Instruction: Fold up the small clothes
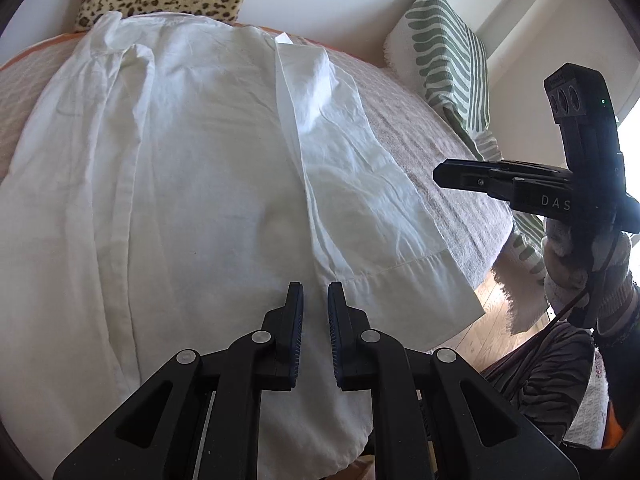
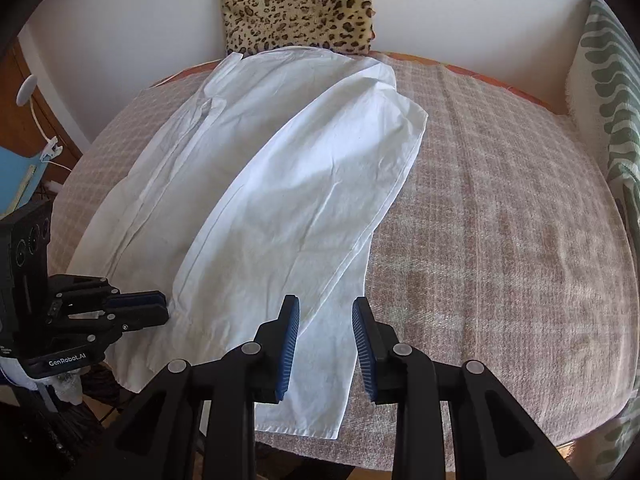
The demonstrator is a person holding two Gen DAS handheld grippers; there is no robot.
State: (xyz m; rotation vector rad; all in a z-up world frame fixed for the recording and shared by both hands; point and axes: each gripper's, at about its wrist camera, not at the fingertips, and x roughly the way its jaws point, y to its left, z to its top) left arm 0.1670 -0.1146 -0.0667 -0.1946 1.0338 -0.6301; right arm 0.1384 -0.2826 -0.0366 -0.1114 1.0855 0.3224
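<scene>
My left gripper [image 1: 315, 300] hangs just above the near hem of the white shirt [image 1: 192, 184], its jaws a narrow slit apart with nothing pinched between them; the cloth lies below and beyond the fingertips, not in them. My right gripper [image 2: 326, 316] hovers over the near end of the same shirt [image 2: 280, 184], where a folded-over panel runs down toward me. Its jaws stand plainly apart and empty, with the blue ribbed pads [image 2: 290, 344] facing each other across bare air. In the left wrist view, the right gripper [image 1: 440, 172] shows off to the side of the shirt, above the blanket's edge, held in my gloved hand [image 1: 588, 276].

The shirt lies spread on a pinkish checked blanket [image 2: 500, 220] covering the bed. Its long axis runs from me toward the wall: the collar end reaches the leopard-print cushion [image 2: 296, 4] at the far side, and the hem lies nearest to me, hanging slightly over the bed's front edge. One side panel is folded inward, lying diagonally across the body, its straight folded edge slanting from the far right down to the near left in the right wrist view.

The fabric is thin, plain white, creased all over with fine wrinkles, with stitched hems visible along the edges. A green-and-white patterned cushion [image 1: 444, 64] stands at the bed's right side.
</scene>
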